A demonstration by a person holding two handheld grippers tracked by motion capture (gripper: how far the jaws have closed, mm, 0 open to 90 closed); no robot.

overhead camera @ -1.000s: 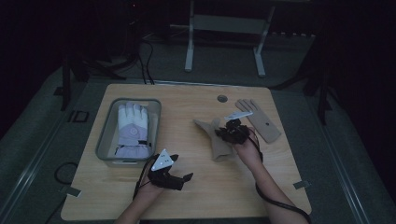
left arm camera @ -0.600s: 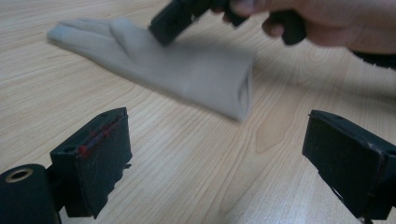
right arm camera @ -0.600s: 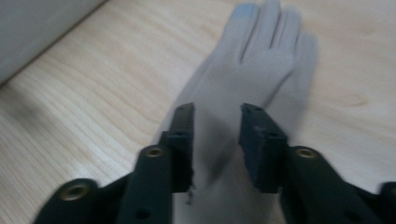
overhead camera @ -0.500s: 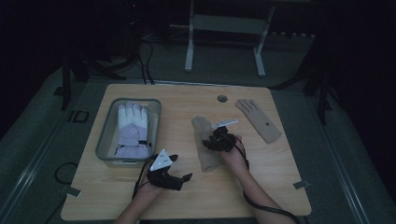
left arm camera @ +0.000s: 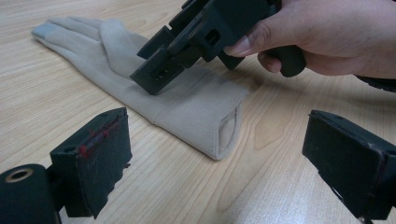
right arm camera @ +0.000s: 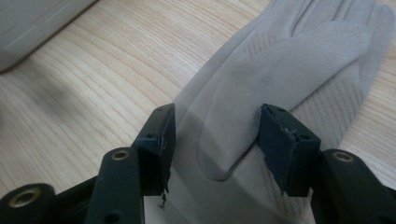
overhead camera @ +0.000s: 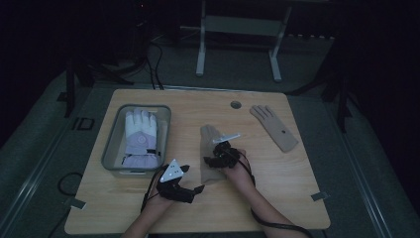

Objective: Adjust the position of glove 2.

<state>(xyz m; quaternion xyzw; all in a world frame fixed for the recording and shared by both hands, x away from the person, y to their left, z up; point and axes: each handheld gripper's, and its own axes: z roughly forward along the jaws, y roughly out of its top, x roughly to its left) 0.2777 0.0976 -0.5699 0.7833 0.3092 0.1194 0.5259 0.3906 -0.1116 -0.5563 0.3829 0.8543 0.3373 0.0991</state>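
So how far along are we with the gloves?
Done: a white glove lies in the grey bin. In hand: the right claw, jaws just opened, straddles the beige glove mid-table without pinching it; the left claw waits open near its cuff. Left: a second beige glove lies untouched at the far right.

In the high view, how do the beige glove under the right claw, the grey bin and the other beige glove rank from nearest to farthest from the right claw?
1. Beige glove: directly under the right claw, mid-table.
2. Other beige glove: to its right, toward the far edge.
3. Grey bin: at the left. It looks slightly farther than the second, though the two are close.
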